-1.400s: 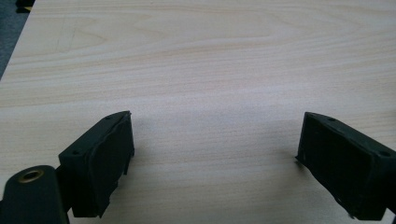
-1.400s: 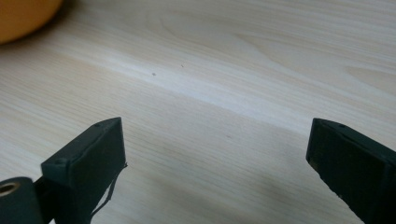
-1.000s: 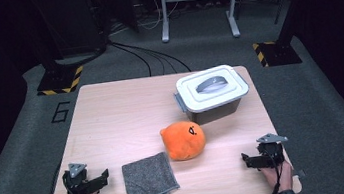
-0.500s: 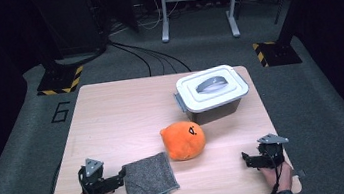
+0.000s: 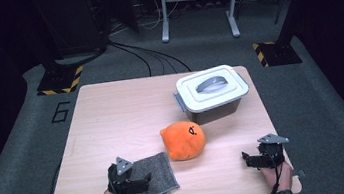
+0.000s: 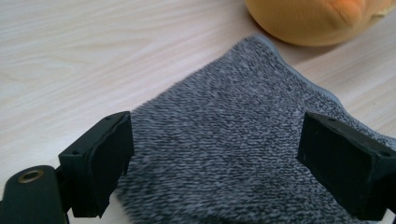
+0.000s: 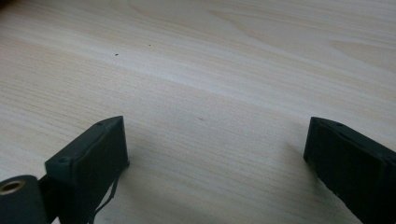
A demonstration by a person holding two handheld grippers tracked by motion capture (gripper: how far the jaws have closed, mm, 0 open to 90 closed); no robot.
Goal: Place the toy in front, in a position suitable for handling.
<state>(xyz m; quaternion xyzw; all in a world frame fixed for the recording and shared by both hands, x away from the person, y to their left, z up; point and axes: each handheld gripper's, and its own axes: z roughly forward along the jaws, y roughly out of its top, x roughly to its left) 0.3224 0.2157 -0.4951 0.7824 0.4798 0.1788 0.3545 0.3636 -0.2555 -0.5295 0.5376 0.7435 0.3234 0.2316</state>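
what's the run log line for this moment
left gripper: open, jaws astride near-left corner of grey cloth | right gripper: open over bare table | orange plush toy: beside cloth | lidded box: closed

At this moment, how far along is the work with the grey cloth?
Barely begun. Nothing looks done: the grey cloth lies flat on the table beside the orange plush toy, and the lidded box is shut. In hand: the left tool is open over the cloth's near edge. Left: closing on it and moving it. The right tool is open over bare wood.
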